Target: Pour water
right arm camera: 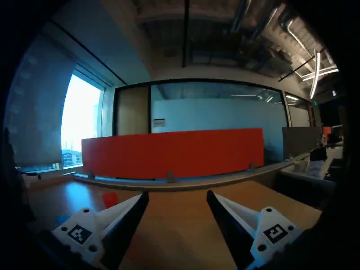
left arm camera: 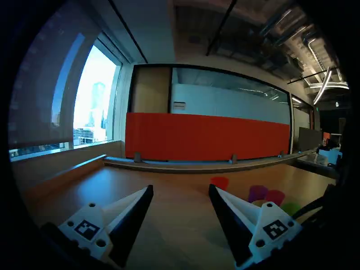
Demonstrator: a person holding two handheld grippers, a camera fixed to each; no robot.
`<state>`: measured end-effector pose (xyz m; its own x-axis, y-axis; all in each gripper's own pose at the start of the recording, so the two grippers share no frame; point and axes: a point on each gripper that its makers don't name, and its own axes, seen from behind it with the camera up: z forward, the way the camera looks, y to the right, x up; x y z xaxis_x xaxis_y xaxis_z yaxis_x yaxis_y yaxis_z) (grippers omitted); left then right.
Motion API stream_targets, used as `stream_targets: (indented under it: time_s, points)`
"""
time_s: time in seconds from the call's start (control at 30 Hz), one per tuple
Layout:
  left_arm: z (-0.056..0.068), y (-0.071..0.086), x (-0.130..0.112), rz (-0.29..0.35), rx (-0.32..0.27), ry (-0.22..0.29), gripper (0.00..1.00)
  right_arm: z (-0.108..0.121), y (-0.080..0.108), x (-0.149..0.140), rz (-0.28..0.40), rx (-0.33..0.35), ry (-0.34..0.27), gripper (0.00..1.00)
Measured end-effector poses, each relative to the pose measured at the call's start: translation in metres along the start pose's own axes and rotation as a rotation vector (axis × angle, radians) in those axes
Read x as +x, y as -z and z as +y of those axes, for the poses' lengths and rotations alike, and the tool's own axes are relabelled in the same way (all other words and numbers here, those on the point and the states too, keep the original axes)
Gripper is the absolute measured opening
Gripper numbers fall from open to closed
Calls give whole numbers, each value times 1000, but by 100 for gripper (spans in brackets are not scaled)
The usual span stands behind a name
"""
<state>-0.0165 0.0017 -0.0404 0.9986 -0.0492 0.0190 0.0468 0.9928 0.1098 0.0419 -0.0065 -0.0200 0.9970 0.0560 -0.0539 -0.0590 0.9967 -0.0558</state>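
In the left gripper view my left gripper (left arm camera: 180, 187) is open above the wooden table (left arm camera: 180, 234), nothing between its fingers. Beyond its right finger stand small cups: a red cup (left arm camera: 220, 182), a purple cup (left arm camera: 258, 193), a magenta cup (left arm camera: 275, 196) and a green cup (left arm camera: 290, 208), partly hidden by the finger. In the right gripper view my right gripper (right arm camera: 176, 193) is open over the same table (right arm camera: 180, 225), holding nothing. A red cup (right arm camera: 109, 198) stands beyond its left finger, with a blue object (right arm camera: 62, 220) low at the left, partly hidden.
A red partition panel (left arm camera: 207, 137) runs along the table's far edge, with a glass wall behind it. A bright window (left arm camera: 92, 105) with a sill is at the left. Desks and chairs (right arm camera: 315, 164) stand at the far right.
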Motion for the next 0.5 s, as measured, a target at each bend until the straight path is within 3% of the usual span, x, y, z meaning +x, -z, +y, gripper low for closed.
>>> stream_targets:
  time_s: [0.2, 0.5]
  points:
    - [2, 0, 0, 14, 42, -25, 91, 6, 2, -1, -14, -21, 27, 100]
    - [13, -5, -3, 52, 29, -37, 91, 12, 4, 4, -27, -46, 26, 100]
